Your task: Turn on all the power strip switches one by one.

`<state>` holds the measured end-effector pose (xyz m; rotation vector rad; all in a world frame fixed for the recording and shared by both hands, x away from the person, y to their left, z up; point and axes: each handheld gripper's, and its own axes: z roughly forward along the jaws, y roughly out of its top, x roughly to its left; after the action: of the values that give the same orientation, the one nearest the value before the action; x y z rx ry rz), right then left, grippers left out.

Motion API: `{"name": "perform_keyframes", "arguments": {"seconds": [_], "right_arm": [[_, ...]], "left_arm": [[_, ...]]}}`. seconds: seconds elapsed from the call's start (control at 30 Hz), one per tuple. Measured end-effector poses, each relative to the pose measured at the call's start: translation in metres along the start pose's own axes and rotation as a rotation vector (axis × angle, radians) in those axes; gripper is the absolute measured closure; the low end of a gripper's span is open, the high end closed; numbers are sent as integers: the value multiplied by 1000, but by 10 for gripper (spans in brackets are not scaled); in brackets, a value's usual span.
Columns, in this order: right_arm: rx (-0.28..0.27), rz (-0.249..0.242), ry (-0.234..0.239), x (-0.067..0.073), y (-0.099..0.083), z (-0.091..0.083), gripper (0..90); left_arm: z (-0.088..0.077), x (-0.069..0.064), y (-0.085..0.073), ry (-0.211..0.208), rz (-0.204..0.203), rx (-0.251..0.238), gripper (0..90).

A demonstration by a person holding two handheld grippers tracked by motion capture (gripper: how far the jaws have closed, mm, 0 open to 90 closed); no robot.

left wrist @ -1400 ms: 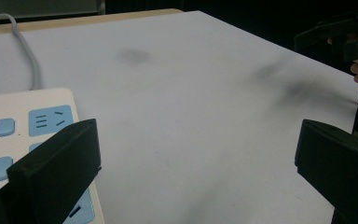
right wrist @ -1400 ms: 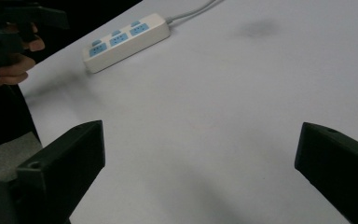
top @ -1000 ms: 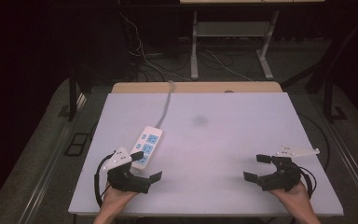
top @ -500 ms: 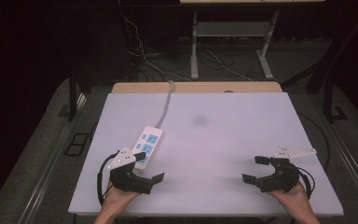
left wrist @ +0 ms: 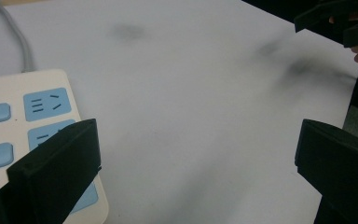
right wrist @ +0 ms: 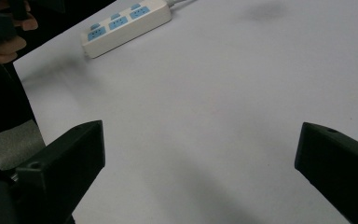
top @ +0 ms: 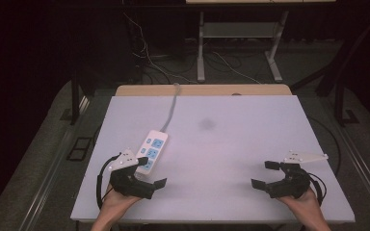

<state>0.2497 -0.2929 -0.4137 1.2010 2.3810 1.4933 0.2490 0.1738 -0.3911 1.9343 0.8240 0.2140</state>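
Observation:
A white power strip [top: 152, 148] with blue sockets lies on the left half of the white table [top: 231, 144]. Its grey cable [top: 173, 103] runs off the far edge. My left gripper [top: 149, 174] rests open at the strip's near end, one jaw beside it and nothing between the jaws. In the left gripper view the power strip [left wrist: 32, 116] sits just behind the left jaw of the left gripper [left wrist: 196, 135]. My right gripper [top: 263, 174] stands open and empty near the front right corner. From the right gripper [right wrist: 200, 140] the power strip [right wrist: 128, 23] lies far off.
A faint dark smudge [top: 206, 124] marks the table's middle. Wooden trim [top: 202, 90] edges the far side. Behind it are table legs [top: 201, 48] and loose cables [top: 149, 62] on a dark floor. The other hand's gripper [left wrist: 338, 21] shows across the table.
Both grippers have drifted a little toward the near edge of the table. Their jaws stay open and the power strip has not moved.

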Motion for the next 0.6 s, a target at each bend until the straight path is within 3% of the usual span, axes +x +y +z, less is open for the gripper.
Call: {"name": "perform_keyframes", "arguments": {"seconds": [0.37, 0.47, 0.6], "right_arm": [[-6, 8, -15, -2, -2, -1, 15], [-5, 2, -20, -2, -2, 0, 15], [2, -3, -24, -2, -2, 1, 15]], "left_arm": [[-7, 11, 5, 21, -3, 38, 0], [-9, 16, 6, 4, -15, 42, 0], [-12, 21, 9, 10, -16, 57, 0]]}}
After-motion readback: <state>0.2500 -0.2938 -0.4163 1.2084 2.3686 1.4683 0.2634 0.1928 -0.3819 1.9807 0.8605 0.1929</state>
